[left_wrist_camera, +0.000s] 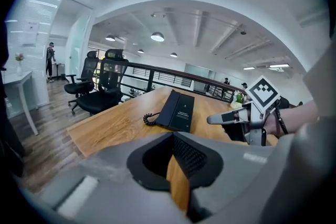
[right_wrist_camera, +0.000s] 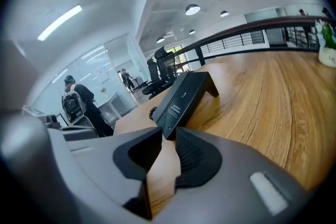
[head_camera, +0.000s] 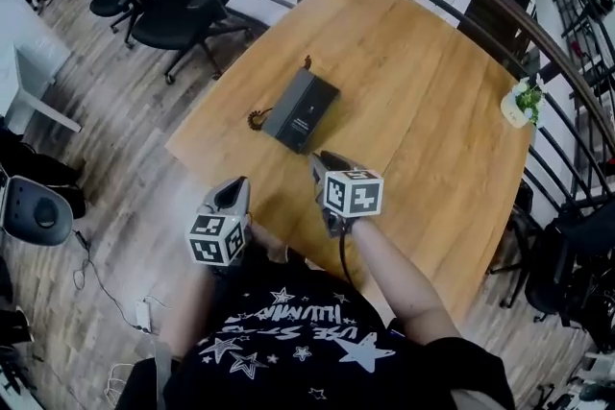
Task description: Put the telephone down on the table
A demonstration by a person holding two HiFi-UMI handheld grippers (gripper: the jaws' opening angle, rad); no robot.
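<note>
Jaws of the left gripper (left_wrist_camera: 172,139) and right gripper (right_wrist_camera: 168,136) each stand at a narrow gap, with nothing between them. Beyond both spreads the wooden table (head_camera: 413,82). On it, just ahead of the right jaws and farther ahead of the left, lies the black telephone (head_camera: 302,108), with its coiled cord (head_camera: 256,119) on its left side.
</note>
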